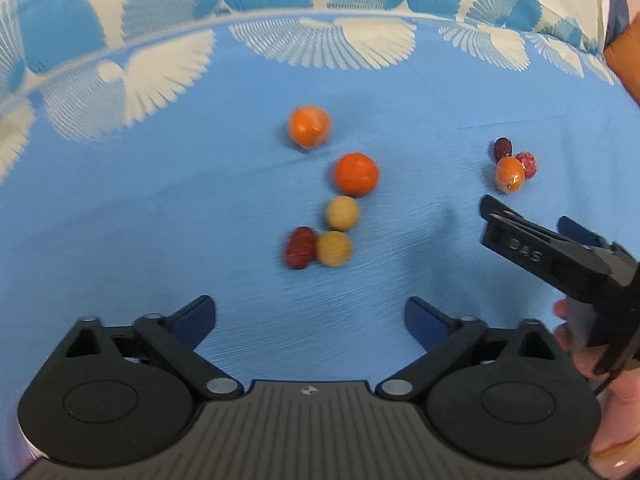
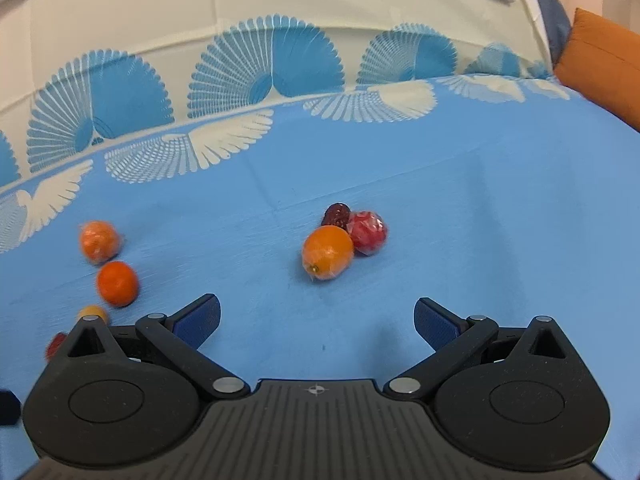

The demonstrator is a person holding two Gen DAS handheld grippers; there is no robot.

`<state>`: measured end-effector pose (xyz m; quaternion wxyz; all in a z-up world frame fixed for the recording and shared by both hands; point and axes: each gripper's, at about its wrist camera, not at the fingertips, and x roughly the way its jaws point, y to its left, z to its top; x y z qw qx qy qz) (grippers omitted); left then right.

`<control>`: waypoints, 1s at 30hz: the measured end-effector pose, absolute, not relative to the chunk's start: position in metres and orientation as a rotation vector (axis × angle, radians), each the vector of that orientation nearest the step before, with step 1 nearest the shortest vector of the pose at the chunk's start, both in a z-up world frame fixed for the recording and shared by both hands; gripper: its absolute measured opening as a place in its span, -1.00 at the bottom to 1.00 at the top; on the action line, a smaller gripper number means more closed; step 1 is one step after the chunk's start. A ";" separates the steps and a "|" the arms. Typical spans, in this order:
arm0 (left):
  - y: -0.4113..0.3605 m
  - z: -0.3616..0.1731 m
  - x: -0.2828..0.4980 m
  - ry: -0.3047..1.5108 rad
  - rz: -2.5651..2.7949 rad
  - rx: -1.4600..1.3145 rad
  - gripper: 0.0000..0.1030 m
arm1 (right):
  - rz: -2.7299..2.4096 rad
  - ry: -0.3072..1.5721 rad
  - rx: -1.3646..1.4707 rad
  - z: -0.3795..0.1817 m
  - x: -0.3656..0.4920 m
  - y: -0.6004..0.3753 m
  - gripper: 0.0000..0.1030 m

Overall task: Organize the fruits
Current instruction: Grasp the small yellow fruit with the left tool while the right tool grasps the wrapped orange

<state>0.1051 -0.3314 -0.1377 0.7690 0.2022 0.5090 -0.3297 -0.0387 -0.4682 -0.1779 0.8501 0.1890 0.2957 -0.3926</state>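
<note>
Across the blue cloth (image 1: 160, 208) that covers the tabletop, your fruits lie in two loose groups, and neither hand-held gripper holds any of them.

From the left wrist view, your left hand-held gripper (image 1: 310, 316) has its blue-padded jaws spread wide with only bare cloth between them. Straight ahead at twelve o'clock sits the nearer group: a dark red fruit (image 1: 300, 247) touching a pale yellow ball (image 1: 333, 248), a second pale yellow ball (image 1: 342, 213) just beyond, then an orange (image 1: 356, 174) touching that second ball. A wrapped orange (image 1: 309, 127) lies farther out, apart from the rest. At about two o'clock you see the second group, with your right hand-held gripper (image 1: 520, 228) reaching in from three o'clock, its black tip near that cluster but not touching it. Your fingers (image 1: 568, 336) show behind it.

From the right wrist view, your right hand-held gripper (image 2: 318, 320) is likewise wide, nothing between the pads. At twelve o'clock lies the cluster: a wrapped orange fruit (image 2: 328, 253) nearest, a wrapped red fruit (image 2: 369, 233) touching it at its two o'clock, and a dark wrinkled fruit (image 2: 337, 215) behind both. The first group sits at about ten o'clock, partly hidden by the gripper body.

An orange cushion (image 2: 600, 60) shows at two o'clock, beyond the cloth's edge.
</note>
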 end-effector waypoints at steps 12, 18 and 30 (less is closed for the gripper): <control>-0.363 -0.178 0.128 1.202 -0.732 0.258 0.38 | -0.843 0.597 0.324 -0.206 -0.003 -0.497 0.74; -0.367 -0.177 0.129 1.178 -0.715 0.223 0.39 | -0.856 0.581 0.295 -0.211 0.000 -0.496 0.77; -0.372 -0.175 0.133 1.160 -0.683 0.263 -0.38 | -0.883 0.576 0.286 -0.210 -0.001 -0.495 0.35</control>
